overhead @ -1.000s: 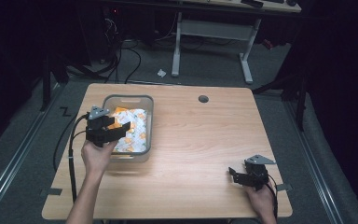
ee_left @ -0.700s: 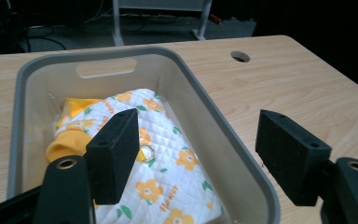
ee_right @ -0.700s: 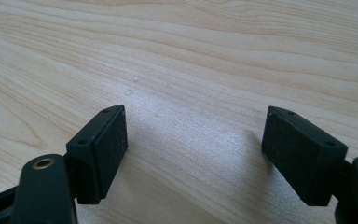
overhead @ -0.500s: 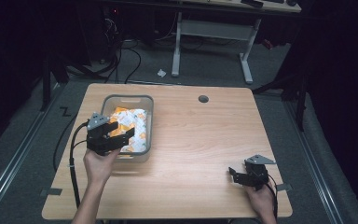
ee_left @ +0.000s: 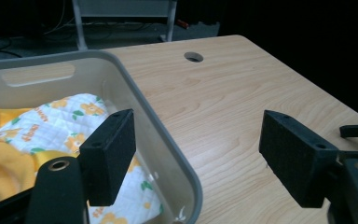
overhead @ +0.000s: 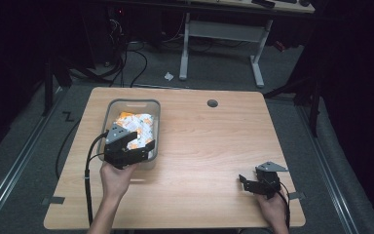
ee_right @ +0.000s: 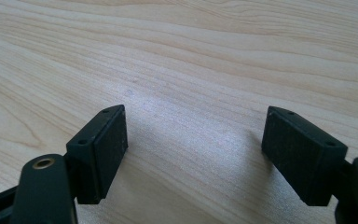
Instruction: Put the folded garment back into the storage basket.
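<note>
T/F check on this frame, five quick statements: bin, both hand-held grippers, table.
1. The left hand-held gripper has its jaws open, straddling the bin's wall. True.
2. The bin is empty. False: it holds white and orange printed cloth.
3. The right hand-held gripper is shut on a cloth. False: it is open over bare table.
4. The table has a round hole near its far edge. True.
5. The bin sits on the person's right side of the table. False: it sits on the left side.
</note>
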Motion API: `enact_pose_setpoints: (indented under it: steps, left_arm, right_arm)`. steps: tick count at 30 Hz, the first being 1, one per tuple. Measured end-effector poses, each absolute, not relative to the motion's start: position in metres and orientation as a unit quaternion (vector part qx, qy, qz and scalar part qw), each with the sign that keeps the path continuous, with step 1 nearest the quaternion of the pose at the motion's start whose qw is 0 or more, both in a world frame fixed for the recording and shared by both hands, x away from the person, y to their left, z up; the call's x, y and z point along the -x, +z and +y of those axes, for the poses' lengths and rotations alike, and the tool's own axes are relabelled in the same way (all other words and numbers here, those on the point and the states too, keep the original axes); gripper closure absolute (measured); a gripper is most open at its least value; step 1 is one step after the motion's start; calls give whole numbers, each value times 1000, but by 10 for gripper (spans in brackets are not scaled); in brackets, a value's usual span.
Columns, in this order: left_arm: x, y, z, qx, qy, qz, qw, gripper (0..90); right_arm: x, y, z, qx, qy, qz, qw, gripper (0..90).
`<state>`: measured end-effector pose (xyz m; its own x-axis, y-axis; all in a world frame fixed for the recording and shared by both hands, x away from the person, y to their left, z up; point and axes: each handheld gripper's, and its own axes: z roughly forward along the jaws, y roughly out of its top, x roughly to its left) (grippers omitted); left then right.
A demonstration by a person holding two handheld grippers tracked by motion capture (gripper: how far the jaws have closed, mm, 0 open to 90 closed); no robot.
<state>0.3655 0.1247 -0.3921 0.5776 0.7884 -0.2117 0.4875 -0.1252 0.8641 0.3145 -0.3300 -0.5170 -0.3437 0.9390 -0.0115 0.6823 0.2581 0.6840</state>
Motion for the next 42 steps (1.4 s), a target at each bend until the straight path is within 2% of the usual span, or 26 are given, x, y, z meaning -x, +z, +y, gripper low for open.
enact_pose_setpoints:
  steps: [42]
  left_arm:
    - [-351, -401, 72, -765, 105, 399, 495, 268]
  right_arm:
    - [-315, -517, -330, -532, 299, 763, 215, 227]
